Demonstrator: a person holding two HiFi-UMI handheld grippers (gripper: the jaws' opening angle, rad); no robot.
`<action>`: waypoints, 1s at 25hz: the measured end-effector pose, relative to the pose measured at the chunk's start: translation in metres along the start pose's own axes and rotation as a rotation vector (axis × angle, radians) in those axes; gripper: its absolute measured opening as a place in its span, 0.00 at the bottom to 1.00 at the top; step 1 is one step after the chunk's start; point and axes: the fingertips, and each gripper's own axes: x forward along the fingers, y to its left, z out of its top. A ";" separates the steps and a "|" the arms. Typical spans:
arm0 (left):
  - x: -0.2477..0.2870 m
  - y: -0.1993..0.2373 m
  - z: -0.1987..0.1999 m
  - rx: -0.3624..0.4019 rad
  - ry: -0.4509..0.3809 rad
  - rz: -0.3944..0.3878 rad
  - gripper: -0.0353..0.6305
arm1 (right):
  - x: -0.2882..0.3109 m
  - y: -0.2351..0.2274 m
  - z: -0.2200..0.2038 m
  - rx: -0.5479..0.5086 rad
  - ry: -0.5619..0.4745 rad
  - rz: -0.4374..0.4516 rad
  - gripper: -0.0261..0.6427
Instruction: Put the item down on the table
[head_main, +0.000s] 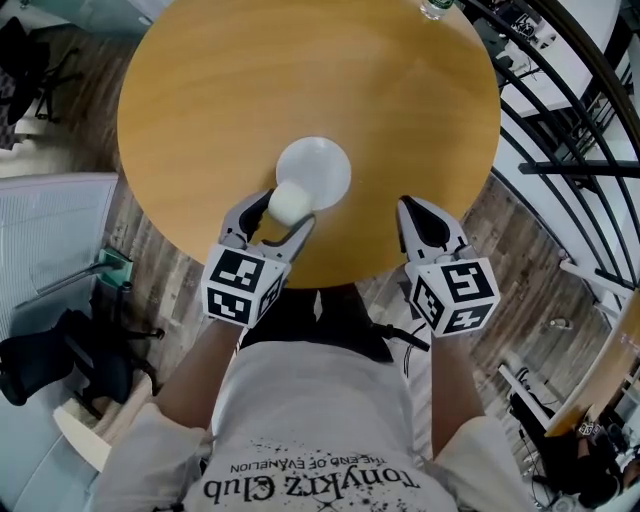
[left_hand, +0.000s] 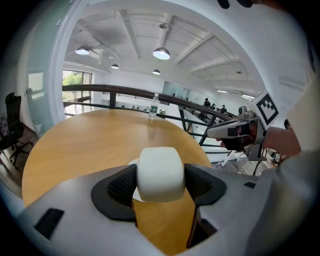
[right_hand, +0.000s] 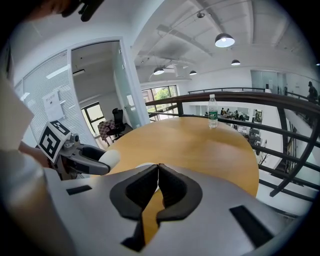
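Note:
My left gripper (head_main: 282, 212) is shut on a white rounded cup (head_main: 290, 203), held above the near edge of the round wooden table (head_main: 200, 110). The left gripper view has the cup (left_hand: 160, 172) squeezed between the two dark pads. A white plate (head_main: 320, 167) lies on the table just beyond the cup, partly hidden by it. My right gripper (head_main: 428, 220) hovers at the table's near edge to the right, shut with nothing in it; its pads (right_hand: 172, 187) meet at the tips. The left gripper (right_hand: 95, 160) with the cup shows at the left of the right gripper view.
A water bottle (right_hand: 213, 110) stands at the table's far edge, also seen as a bottle (left_hand: 154, 107) in the left gripper view. A black railing (head_main: 560, 110) runs along the right. A dark office chair (head_main: 60, 350) stands on the floor at the lower left.

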 end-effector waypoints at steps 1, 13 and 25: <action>0.004 0.002 -0.002 -0.001 0.006 0.002 0.52 | 0.003 0.001 -0.001 0.003 0.002 0.003 0.08; 0.056 0.024 -0.017 0.043 0.074 0.021 0.52 | 0.020 0.005 -0.013 0.031 0.024 0.013 0.08; 0.104 0.032 -0.030 0.111 0.155 0.022 0.52 | 0.023 -0.007 -0.024 0.060 0.041 -0.003 0.08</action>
